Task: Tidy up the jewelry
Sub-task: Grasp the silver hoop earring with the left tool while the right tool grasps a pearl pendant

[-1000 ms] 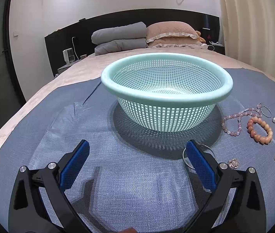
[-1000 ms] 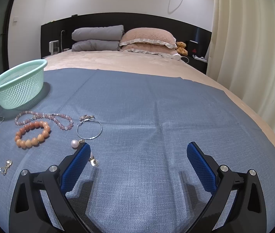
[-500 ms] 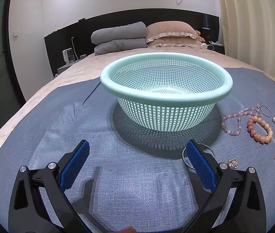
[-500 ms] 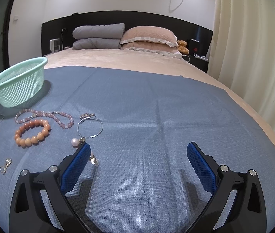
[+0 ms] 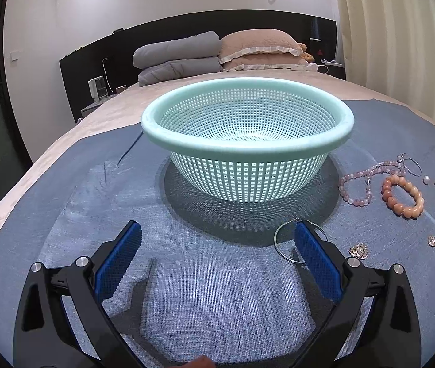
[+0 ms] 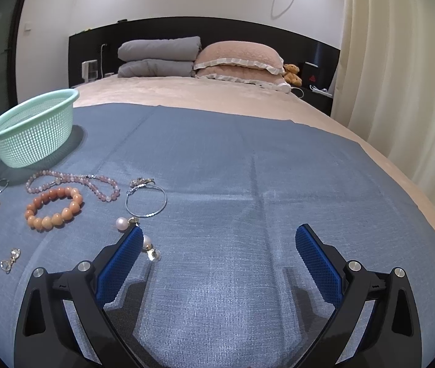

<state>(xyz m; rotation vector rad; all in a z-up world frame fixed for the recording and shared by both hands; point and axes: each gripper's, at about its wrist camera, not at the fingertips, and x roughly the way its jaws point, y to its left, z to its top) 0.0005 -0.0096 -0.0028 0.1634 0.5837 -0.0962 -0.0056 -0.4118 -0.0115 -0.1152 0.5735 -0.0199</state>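
Note:
A mint green mesh basket (image 5: 248, 150) stands empty on the blue cloth (image 5: 186, 291), straight ahead of my open, empty left gripper (image 5: 217, 236); it also shows in the right wrist view (image 6: 33, 132). A silver hoop (image 5: 282, 242) lies by the left gripper's right finger. An orange bead bracelet (image 6: 53, 208), a pink bead strand (image 6: 73, 181), a silver ring bracelet (image 6: 146, 199), pearl earrings (image 6: 122, 224) and small earrings (image 6: 10, 259) lie left of my open, empty right gripper (image 6: 219, 239). One pearl (image 6: 147, 241) touches its left fingertip.
The cloth covers a beige bed (image 6: 217, 98). Grey and pink pillows (image 6: 199, 58) lie at the black headboard. A curtain (image 6: 401, 76) hangs on the right. The bed's left edge (image 5: 18, 190) drops off near the left gripper.
The right gripper has edged slightly forward toward the pearl earrings. The left gripper has barely moved.

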